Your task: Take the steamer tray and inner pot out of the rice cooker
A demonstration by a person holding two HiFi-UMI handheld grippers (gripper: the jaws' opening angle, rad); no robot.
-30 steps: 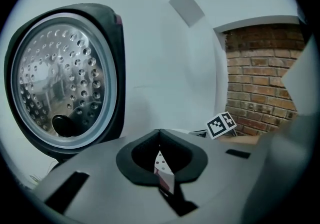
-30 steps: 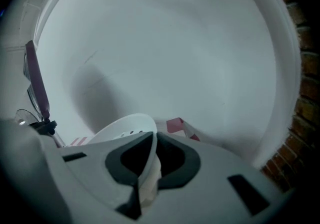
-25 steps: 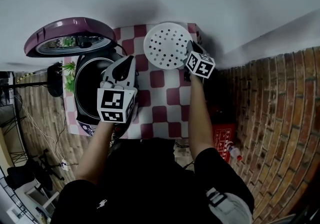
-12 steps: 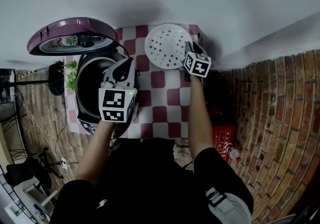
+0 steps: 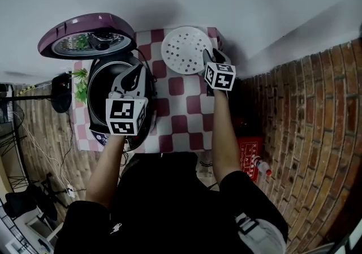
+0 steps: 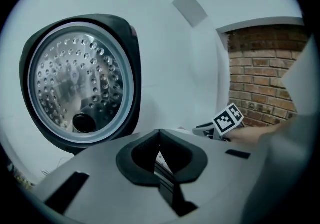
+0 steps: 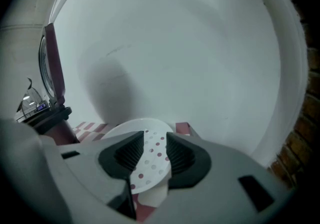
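**Tray lying on the counter, pot sitting in the cooker**

The steamer tray (image 5: 184, 49), white w/ rows of small holes, is lying flat on the checked cloth (image 5: 182, 118) covering the counter, at the far end near the white wall and to the right of the rice cooker (image 5: 95, 134). The R gripper (image 5: 208, 55) is hovering at the tray's near right edge. Its jaws have just been opening and are standing about half apart. In the right gripper view, the R gripper (image 7: 155, 144) is showing the tray (image 7: 152, 157) in the gap, w/ neither pad pressing on it.

The cooker is sitting at the left end of the counter w/ its purple lid (image 5: 85, 35) tipped up and back. The left gripper view is looking straight at the lid's (image 6: 80, 83) dimpled metal underside. The inner pot (image 5: 100, 95) is sitting inside the cooker body, dark inside w/ a pale rim. The L gripper (image 5: 137, 69) is hanging over the cooker's right side, above the pot opening, touching nothing I can see. In its own view the L gripper (image 6: 159, 137) is showing jaws pressed together, nothing btw them.

A brick wall (image 5: 305, 134) is running along the right.
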